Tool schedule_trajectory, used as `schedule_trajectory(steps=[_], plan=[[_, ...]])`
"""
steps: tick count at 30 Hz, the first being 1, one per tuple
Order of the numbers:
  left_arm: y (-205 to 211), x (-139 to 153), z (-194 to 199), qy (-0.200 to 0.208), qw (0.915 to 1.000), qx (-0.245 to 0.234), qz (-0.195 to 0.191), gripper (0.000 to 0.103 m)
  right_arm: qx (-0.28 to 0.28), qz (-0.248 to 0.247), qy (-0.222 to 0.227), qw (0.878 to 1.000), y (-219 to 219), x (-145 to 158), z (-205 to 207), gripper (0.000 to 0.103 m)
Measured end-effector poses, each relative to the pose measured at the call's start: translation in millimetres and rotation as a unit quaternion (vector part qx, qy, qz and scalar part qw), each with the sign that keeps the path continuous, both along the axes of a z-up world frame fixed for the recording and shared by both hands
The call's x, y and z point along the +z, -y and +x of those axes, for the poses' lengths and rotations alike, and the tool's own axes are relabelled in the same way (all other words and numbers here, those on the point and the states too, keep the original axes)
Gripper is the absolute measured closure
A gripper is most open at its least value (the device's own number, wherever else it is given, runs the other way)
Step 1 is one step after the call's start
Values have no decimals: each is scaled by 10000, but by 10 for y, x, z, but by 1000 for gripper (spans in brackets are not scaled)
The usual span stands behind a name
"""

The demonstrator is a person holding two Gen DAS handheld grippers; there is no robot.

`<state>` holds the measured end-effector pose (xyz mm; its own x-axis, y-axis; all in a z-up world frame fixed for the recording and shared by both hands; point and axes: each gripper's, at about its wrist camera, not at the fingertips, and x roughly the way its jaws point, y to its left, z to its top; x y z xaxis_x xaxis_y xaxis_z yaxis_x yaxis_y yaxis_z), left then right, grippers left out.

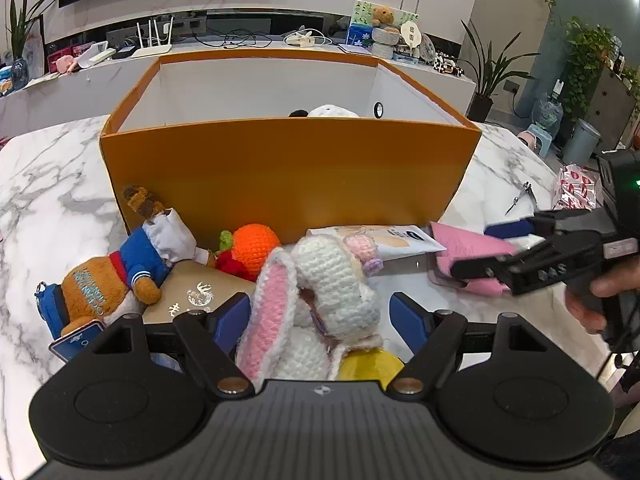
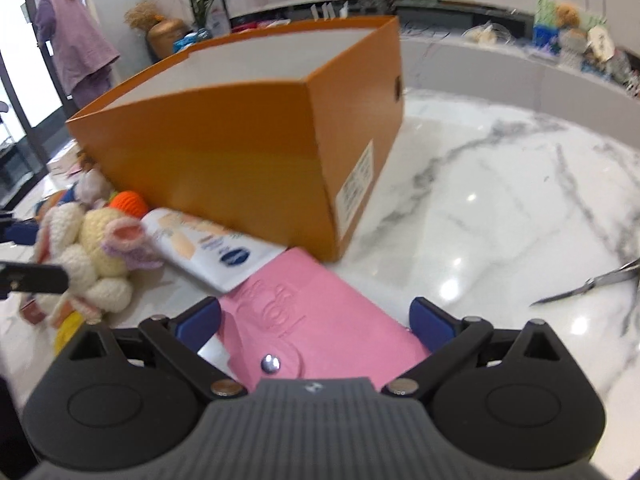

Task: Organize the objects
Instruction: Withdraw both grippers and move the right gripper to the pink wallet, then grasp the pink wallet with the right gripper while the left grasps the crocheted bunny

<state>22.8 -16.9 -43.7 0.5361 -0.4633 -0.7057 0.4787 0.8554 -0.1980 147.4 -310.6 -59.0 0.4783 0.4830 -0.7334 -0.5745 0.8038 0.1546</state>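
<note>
While our left gripper (image 1: pixel 318 316) straddles the crochet bunny (image 1: pixel 320 292) below the orange box (image 1: pixel 288 168), right gripper (image 2: pixel 316 320) – jaws wide – brackets the pink wallet (image 2: pixel 320 320) – both apparently poised to grab.

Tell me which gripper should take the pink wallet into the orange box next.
Right. The right gripper already straddles the pink wallet with jaws open, beside the orange box. The left gripper is open around the crocheted bunny instead.
</note>
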Motion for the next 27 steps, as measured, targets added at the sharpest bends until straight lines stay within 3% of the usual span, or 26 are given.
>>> schedule_trajectory(steps=[4, 6, 10, 21, 27], plan=[[-18, 24, -8, 3, 10000, 69, 1, 12, 516, -123, -426, 9977, -66, 45, -212, 1], [-32, 54, -28, 47, 9999, 104, -56, 12, 719, -374, -148, 9966, -172, 10, -368, 1], [-57, 107, -81, 157, 9998, 92, -118, 12, 434, -913, 344, 9943, -394, -80, -438, 1], [-19, 42, -135, 388, 9989, -180, 193, 12, 474, -885, 381, 9942, -528, -125, -383, 2], [114, -41, -144, 708, 9956, -462, 412, 12, 477, -853, 404, 9944, -525, -132, -379, 1]])
